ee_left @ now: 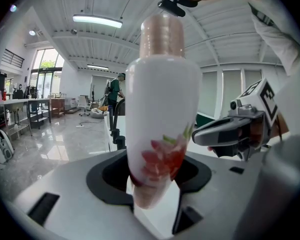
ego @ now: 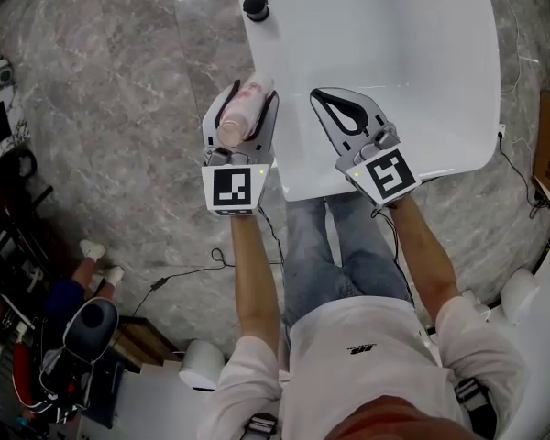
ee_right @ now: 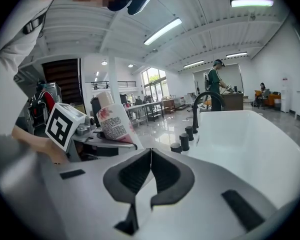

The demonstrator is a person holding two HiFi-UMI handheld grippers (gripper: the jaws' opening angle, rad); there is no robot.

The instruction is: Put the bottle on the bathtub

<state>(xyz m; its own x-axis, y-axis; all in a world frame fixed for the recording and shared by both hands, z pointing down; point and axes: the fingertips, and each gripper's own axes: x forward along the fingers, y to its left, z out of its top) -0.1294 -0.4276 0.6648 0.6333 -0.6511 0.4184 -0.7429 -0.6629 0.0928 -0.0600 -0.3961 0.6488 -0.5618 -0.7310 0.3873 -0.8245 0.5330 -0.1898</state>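
Note:
A white bottle with a pink cap and red flower print sits upright between the jaws of my left gripper, which is shut on it. In the left gripper view the bottle fills the middle, cap up. It hangs over the left rim of the white bathtub. My right gripper is over the tub's near end, shut with nothing in it; its jaws meet in the right gripper view. That view also has the bottle at left and the bathtub at right.
Black tap knobs and a black faucet stand on the tub's left rim. Grey marble floor surrounds the tub. A cable lies on the floor by my legs. People work at tables in the distance.

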